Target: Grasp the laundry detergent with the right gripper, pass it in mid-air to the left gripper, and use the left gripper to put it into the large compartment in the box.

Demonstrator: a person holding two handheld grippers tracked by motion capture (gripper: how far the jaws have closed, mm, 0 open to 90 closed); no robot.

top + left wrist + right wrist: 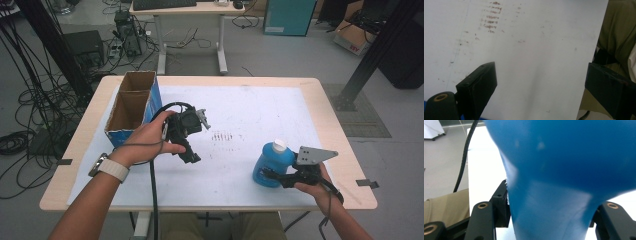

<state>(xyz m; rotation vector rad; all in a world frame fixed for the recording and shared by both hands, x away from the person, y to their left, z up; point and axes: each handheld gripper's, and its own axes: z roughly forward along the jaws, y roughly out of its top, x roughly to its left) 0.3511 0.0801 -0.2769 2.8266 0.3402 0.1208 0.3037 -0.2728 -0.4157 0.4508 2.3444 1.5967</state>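
Note:
A blue plastic bottle (272, 161) with a white cap stands at the front right of the white mat (250, 107). My right gripper (271, 175) reaches in from the right, shut on the bottle's lower body. In the right gripper view the blue bottle (564, 170) sits squeezed between both black jaws of my right gripper (551, 211). My left gripper (192, 157) hangs over the mat's left middle, pointing down and toward the person. In its own view my left gripper (540, 67) is open, with bare white mat between the jaws.
An open cardboard box (132, 102) with blue sides stands at the table's back left. Brown smudges (222, 136) mark the mat's middle. The wooden table edge (332, 120) frames the mat. Desks, cables and boxes stand on the floor beyond. The person's trousers (619, 30) lie past the front edge.

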